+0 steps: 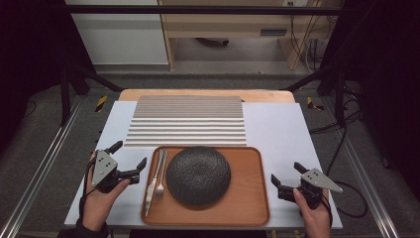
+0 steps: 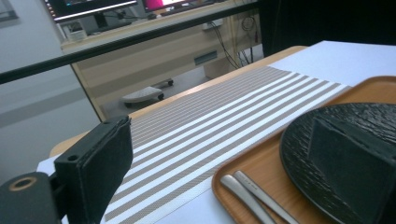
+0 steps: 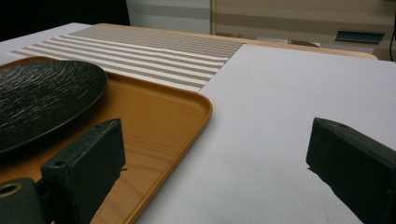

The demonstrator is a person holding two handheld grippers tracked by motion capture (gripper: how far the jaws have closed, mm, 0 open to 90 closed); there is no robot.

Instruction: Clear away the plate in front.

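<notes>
A wooden tray lies at the near middle of the table with a round black textured plate on it. A fork and knife lie side by side on the tray, left of the plate. My left gripper is open just left of the tray, holding nothing. In the left gripper view my left gripper frames the cutlery handles, the tray and the plate. My right gripper is open and empty just right of the tray. The right gripper view has my right gripper spanning the tray's corner, with the plate at left.
A striped grey-and-white placemat lies flat beyond the tray, also visible as the placemat and the placemat. A white sheet covers the tabletop around them. Dark frame bars and cables ring the table.
</notes>
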